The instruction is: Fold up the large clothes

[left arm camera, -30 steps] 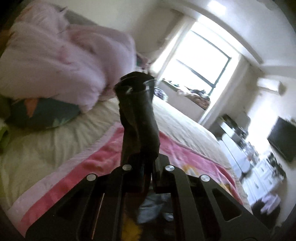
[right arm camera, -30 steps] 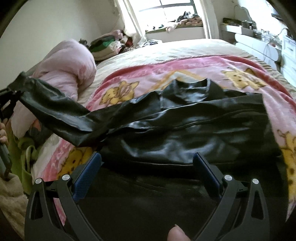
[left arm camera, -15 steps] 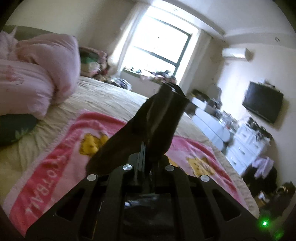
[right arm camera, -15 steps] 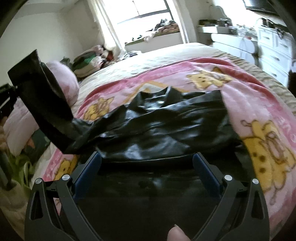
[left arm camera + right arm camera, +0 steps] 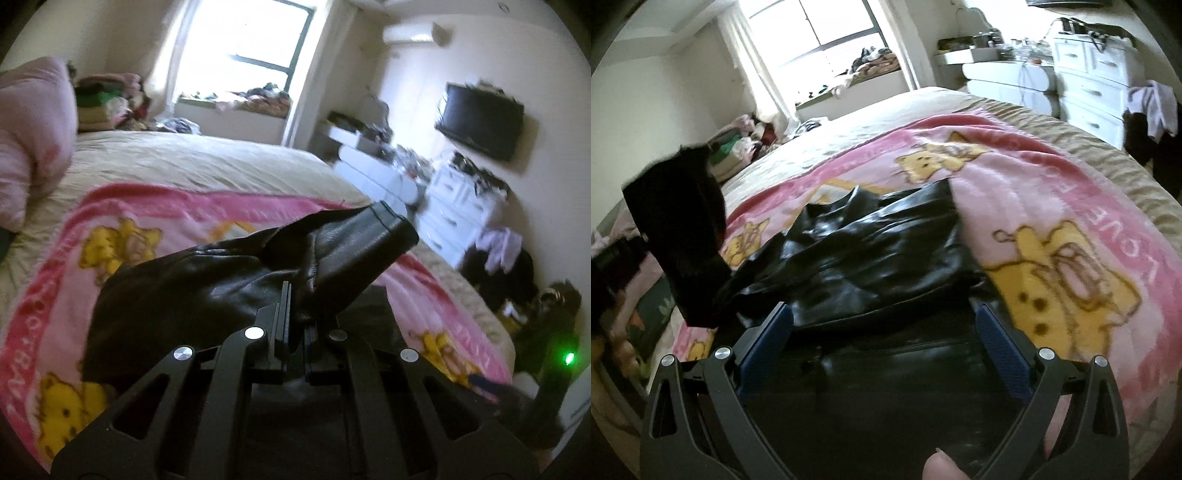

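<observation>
The left gripper (image 5: 295,314) is pressed together on the sleeve (image 5: 354,243) of one black leather jacket (image 5: 864,258), the cuff sticking up just past its fingertips. The right gripper (image 5: 882,332) stands spread with nothing between its blue pads (image 5: 1001,354), poised just above the jacket's near hem. Beyond both, the jacket's body lies flat on one pink cartoon blanket (image 5: 1052,206) spread over the bed (image 5: 192,158). The step in hand looks like folding the first sleeve inward: the lifted sleeve hangs to the right gripper's left, over the jacket's edge. Next, it likely needs carrying across the chest and laying flat before release. Counted: one jacket, one raised sleeve, two grippers.
</observation>
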The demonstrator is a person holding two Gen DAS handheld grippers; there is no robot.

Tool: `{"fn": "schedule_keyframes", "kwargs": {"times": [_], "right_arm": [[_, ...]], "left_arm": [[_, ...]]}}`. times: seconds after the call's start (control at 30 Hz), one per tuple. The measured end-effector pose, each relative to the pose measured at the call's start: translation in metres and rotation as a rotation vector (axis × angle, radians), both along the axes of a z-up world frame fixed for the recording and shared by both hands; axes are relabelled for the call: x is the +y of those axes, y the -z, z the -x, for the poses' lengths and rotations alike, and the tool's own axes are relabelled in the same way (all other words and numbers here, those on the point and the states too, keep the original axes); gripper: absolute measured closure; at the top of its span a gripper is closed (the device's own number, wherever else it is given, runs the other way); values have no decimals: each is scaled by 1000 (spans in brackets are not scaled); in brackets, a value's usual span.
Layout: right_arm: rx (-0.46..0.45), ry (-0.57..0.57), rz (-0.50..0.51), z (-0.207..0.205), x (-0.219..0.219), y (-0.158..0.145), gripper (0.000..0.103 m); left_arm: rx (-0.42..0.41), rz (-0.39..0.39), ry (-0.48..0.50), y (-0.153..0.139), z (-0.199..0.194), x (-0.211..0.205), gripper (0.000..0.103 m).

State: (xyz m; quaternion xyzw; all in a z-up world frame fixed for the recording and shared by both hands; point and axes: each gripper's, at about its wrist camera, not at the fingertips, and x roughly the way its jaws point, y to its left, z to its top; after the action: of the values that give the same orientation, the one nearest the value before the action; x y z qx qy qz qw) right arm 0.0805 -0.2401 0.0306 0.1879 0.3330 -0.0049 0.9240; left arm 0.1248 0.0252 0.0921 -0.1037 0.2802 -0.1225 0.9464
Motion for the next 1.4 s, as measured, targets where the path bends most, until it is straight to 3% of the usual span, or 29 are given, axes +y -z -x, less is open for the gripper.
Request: {"fn": "schedule_keyframes", "kwargs": {"times": [0.4,0.7,0.73,0.83,0.93,1.1,1.17,1.3,1.33,1.37,1.4], "right_arm": [[11,93,-20,5,-36,7,5],[27,44,-66,-8,-25,19,4],[38,27,-79,-12,-21,22,4],[67,-37,-130,-24,-8,30,4],[104,-126,-257,-42,6,44,5],[168,-141,-380,-73,24,61,6],[179,-145,-410,-82,29,66,22],[228,-120,-382,-99,39,76,22],[232,-110,-369,-102,42,78,27],[228,-107,-375,-105,44,81,47],[224,-108,-387,-106,46,82,55]], "left_arm": [[153,-123,128,80,-11,-55,102],[260,-264,152,133,2,-67,92],[266,-283,143,135,3,-66,81],[266,-361,116,140,6,-64,20],[265,-373,130,140,14,-61,20],[265,-321,142,131,32,-45,11],[268,-293,116,127,40,-31,9],[256,-237,28,111,47,8,9],[251,-214,1,105,47,20,9],[246,-190,-26,100,46,31,9],[241,-162,-64,95,45,47,9]]}}
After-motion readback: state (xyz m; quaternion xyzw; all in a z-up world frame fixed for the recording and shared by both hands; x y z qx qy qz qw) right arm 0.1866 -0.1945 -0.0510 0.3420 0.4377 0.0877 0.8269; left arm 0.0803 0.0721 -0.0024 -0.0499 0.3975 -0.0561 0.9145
